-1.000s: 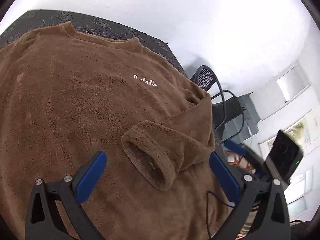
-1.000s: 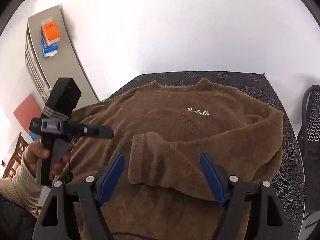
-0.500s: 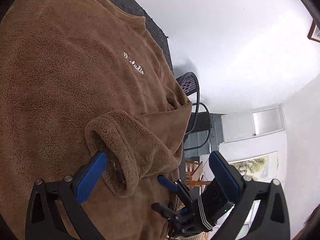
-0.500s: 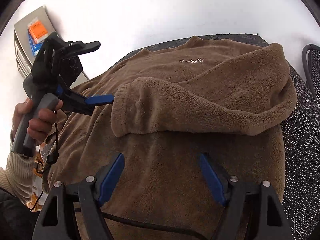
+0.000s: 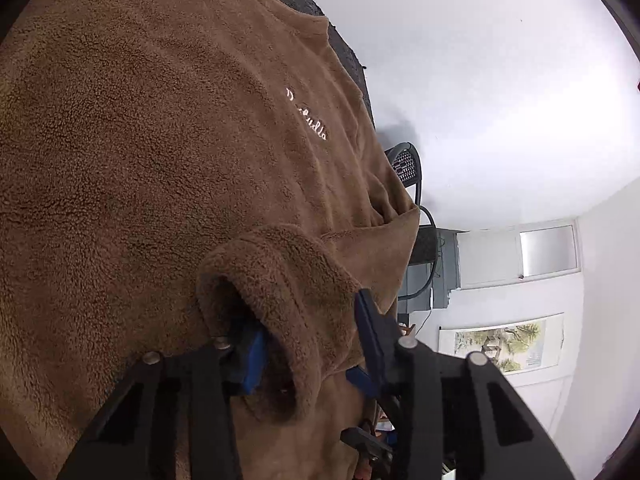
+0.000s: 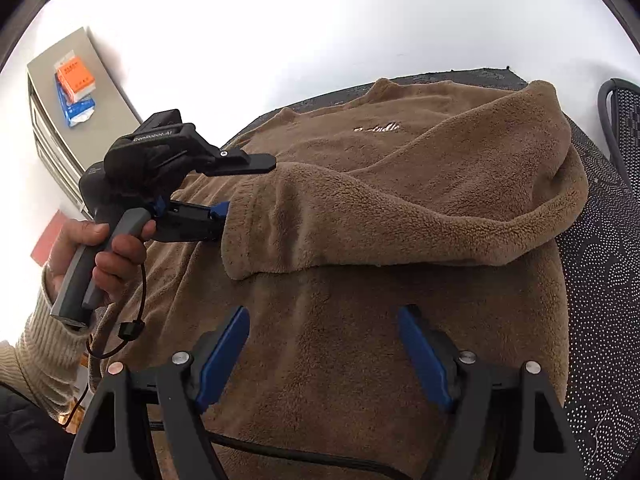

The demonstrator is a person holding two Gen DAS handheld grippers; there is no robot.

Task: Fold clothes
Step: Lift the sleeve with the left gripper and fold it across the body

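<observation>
A brown fleece sweater (image 5: pixel 160 140) with white script on the chest lies face up on the table. One sleeve (image 6: pixel 400 216) is folded across the body. My left gripper (image 5: pixel 308 346) has one finger inside the sleeve cuff (image 5: pixel 280 280) and the other outside it. Its jaws are closing and the thick cuff fabric fills the gap between the pads. The right wrist view shows the left gripper (image 6: pixel 248 184) at the cuff's end, held by a hand (image 6: pixel 100 248). My right gripper (image 6: pixel 322 316) stands open just over the sweater's lower body (image 6: pixel 340 360), with nothing between its pads.
The table has a black dotted cloth (image 6: pixel 600 280), bare along the right of the sweater. A black mesh chair (image 5: pixel 406 164) stands past the table's far side. A grey cabinet (image 6: pixel 64 120) with orange and blue packs on top stands at the left.
My left gripper came down onto the sleeve cuff and its jaws went from wide apart to closed around it. The right gripper sank closer to the sweater and stays open.
</observation>
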